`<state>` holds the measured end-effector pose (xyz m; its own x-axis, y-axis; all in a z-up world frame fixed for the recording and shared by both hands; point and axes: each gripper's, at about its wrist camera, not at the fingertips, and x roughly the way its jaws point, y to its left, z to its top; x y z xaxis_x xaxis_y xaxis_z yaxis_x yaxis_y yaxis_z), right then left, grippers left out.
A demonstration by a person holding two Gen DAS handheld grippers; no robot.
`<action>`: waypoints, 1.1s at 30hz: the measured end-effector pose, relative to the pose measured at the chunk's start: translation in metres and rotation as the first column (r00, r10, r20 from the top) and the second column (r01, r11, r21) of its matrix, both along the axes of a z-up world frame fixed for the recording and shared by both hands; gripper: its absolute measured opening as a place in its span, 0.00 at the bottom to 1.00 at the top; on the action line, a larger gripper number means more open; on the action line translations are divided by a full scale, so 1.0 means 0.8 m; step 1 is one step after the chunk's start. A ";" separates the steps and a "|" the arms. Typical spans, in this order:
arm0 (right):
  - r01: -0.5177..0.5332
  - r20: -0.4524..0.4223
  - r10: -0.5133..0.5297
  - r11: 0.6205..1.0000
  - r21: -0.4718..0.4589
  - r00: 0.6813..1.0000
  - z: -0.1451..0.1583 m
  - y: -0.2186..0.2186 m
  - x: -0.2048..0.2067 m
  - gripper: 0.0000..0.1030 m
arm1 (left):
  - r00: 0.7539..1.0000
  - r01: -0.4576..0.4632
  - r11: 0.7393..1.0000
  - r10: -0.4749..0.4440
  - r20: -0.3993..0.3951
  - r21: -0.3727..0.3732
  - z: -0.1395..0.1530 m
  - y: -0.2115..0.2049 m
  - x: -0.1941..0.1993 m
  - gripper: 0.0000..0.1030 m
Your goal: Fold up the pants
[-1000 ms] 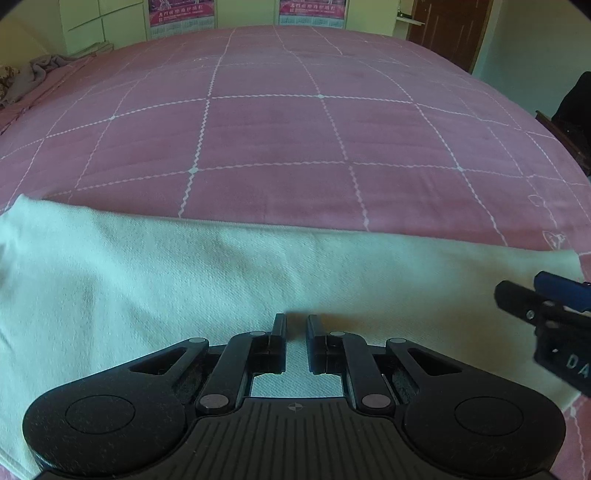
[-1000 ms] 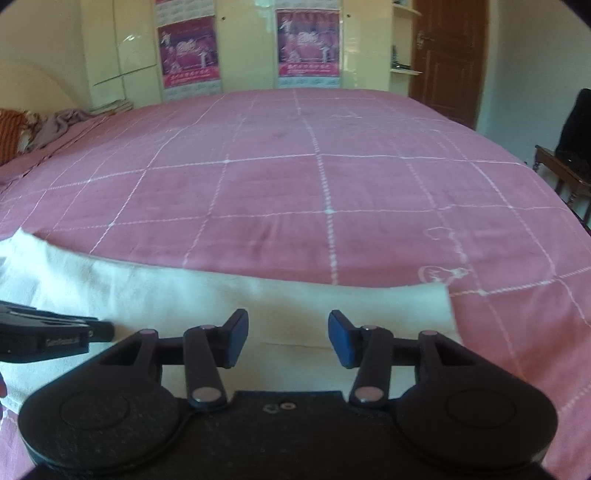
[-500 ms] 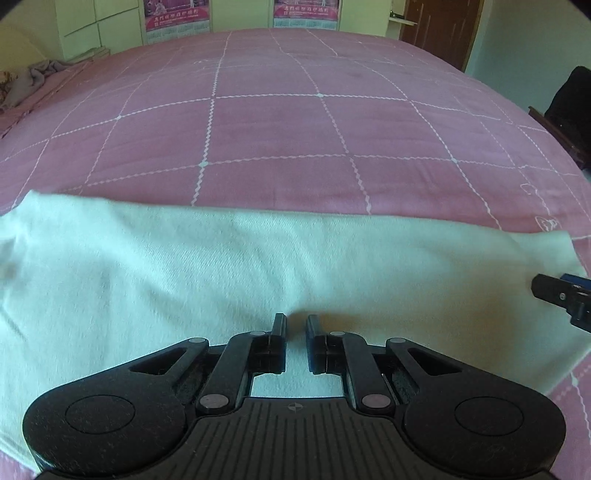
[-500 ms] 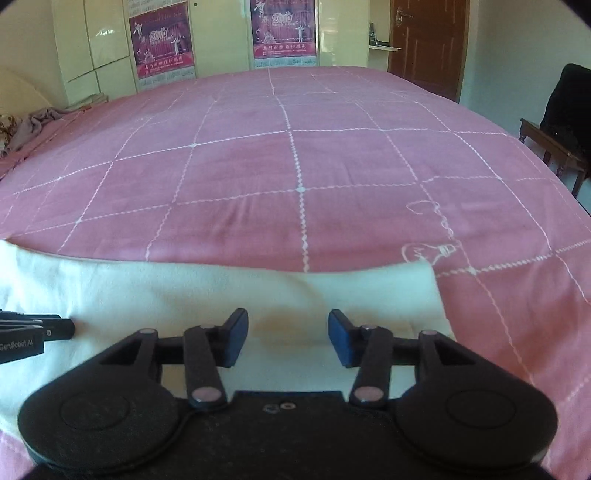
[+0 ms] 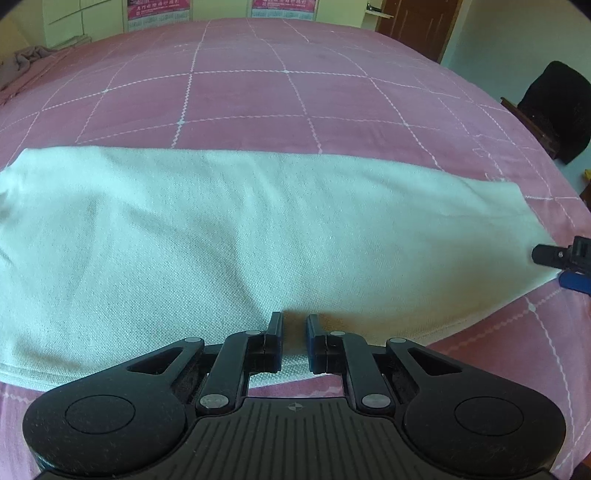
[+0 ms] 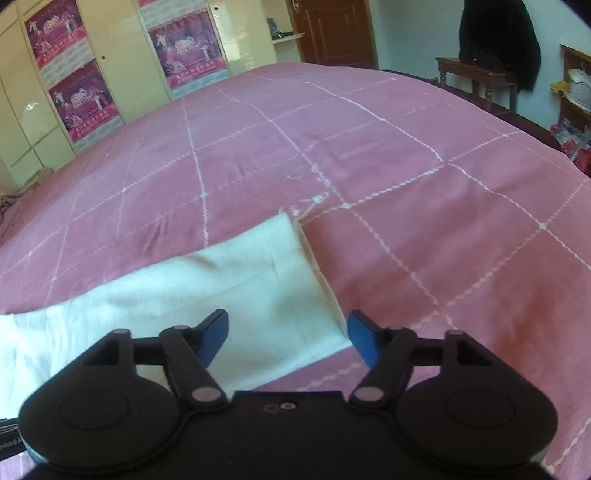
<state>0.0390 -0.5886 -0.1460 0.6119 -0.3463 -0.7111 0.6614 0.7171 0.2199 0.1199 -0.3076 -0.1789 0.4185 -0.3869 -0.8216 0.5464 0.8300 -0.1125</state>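
Premises: a bedroom in a private home. A wide bed (image 6: 369, 155) under a pink checked bedspread fills the view. At 11 o'clock stand cream wardrobe doors (image 6: 110, 48) bearing posters (image 6: 184, 51). At 12 o'clock, a brown wooden door (image 6: 332, 33). At 2 o'clock, a dark garment (image 6: 498, 40) hangs over a wooden table (image 6: 476, 75).

Beyond the pants (image 5: 258, 229), the pink bedspread (image 5: 258, 99) lies bare toward the top of your frame, so you can pass freely. At the right edge, a dark-draped chair (image 5: 554, 110) and wooden table (image 6: 476, 75) hem you in.
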 end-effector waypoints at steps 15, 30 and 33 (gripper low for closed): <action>-0.018 0.095 -0.005 0.973 0.231 0.995 -0.034 -0.009 0.012 0.07 | 1.000 0.005 1.000 -0.005 -0.006 0.013 -0.004 -0.004 0.006 0.11; -0.355 0.178 0.385 0.917 -0.181 0.905 0.101 0.141 0.091 0.07 | 0.974 -0.225 0.970 0.222 -0.042 -0.086 0.037 0.132 0.083 0.11; -0.483 0.157 0.513 0.854 -0.192 0.844 0.102 0.207 0.135 0.07 | 0.951 -0.310 0.948 0.309 -0.030 -0.070 0.040 0.190 0.107 0.11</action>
<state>0.1469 -0.4230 -0.0645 0.8495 -0.0431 -0.5258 0.1603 0.9707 0.1793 0.2058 -0.1552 -0.1468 0.5127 -0.3000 -0.8044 0.2611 0.9471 -0.1868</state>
